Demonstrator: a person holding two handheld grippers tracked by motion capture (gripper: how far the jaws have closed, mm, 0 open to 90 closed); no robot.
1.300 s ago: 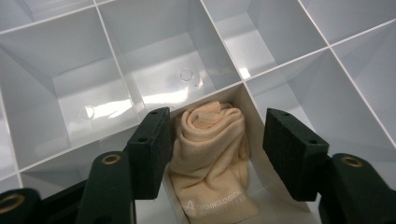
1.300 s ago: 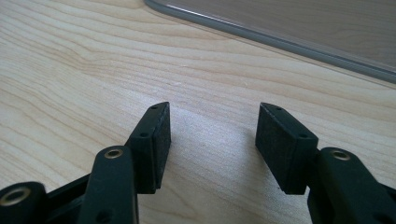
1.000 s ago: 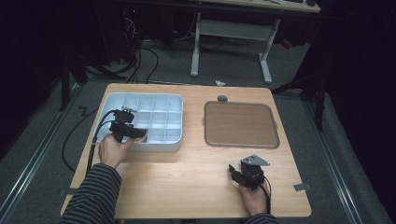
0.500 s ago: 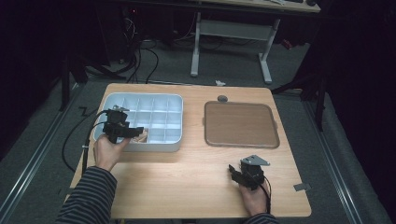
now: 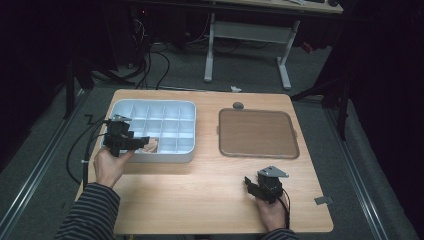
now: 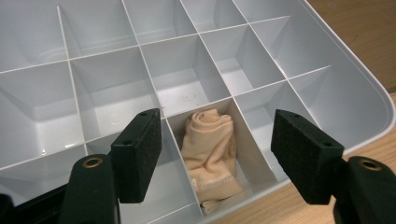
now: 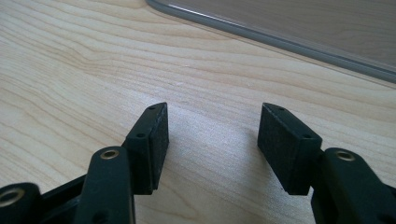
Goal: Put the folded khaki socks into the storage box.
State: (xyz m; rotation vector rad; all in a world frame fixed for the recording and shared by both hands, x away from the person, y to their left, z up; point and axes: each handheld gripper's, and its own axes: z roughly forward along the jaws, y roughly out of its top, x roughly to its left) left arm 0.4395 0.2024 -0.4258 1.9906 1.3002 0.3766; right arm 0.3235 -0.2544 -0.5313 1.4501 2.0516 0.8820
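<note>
Nearest to me, my right gripper (image 5: 256,186) rests low over the pale wooden surface (image 5: 200,190), close to its near edge. Its jaws stand spread with nothing between them; in the right gripper view the bare wood grain runs between the two black pads (image 7: 158,140).

Farther out on the right lies the flat brown square tray with a grey rim (image 5: 257,133), well apart from that gripper; its rim (image 7: 280,39) crosses the top of the right gripper view.

On my left, my left gripper (image 5: 131,142) hovers over the near edge of the white plastic organiser box with a grid of compartments (image 5: 165,107). Its jaws have just been opening and stand wide apart, pressing on nothing. Below and between them, in the left gripper view, lies a rolled beige cloth with faint printed lettering (image 6: 212,156). It sits lengthwise in one compartment of the box's nearest row, untouched by either pad (image 6: 140,154). From above, the same cloth (image 5: 151,146) shows as a tan patch just beside the tips of the jaws, in the near row, left of the middle.

Beyond the box and tray, a small dark round object (image 5: 238,105) sits at the far edge of the surface.
</note>
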